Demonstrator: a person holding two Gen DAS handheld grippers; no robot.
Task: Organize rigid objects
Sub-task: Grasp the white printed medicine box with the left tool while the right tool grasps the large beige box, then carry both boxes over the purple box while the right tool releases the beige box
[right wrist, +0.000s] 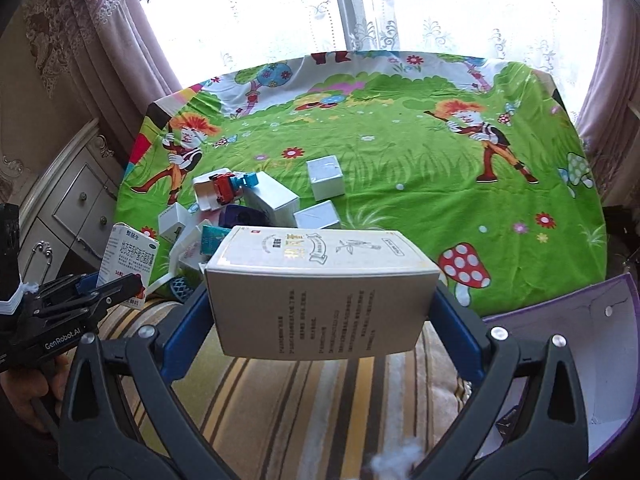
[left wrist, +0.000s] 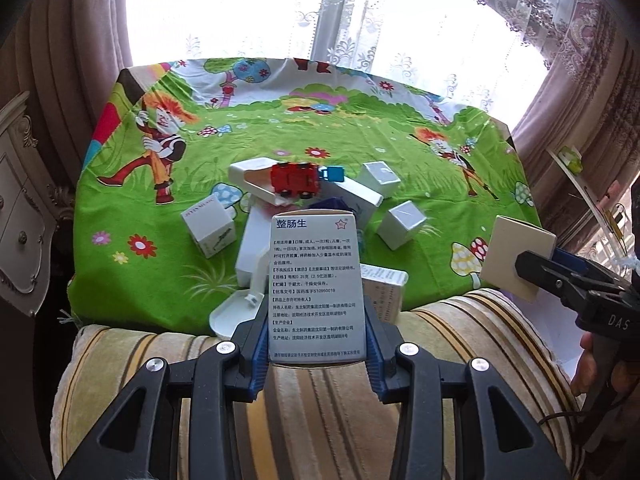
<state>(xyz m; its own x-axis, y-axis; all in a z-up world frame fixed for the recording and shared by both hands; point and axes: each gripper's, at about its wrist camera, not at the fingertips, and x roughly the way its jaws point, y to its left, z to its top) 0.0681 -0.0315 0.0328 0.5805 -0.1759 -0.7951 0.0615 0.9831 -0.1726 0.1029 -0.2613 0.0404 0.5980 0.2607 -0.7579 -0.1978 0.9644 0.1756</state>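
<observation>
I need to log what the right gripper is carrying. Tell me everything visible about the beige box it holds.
The beige box is a rectangular cardboard carton, cream-coloured, with an ornate gold and grey emblem on its top face and columns of small dark print on the side facing the camera. It looks closed and undamaged. It lies crosswise, clamped at its two ends by the right gripper, and is held in the air above a striped cushion, near the green tablecloth's front edge. Only the fingers touch it.
</observation>
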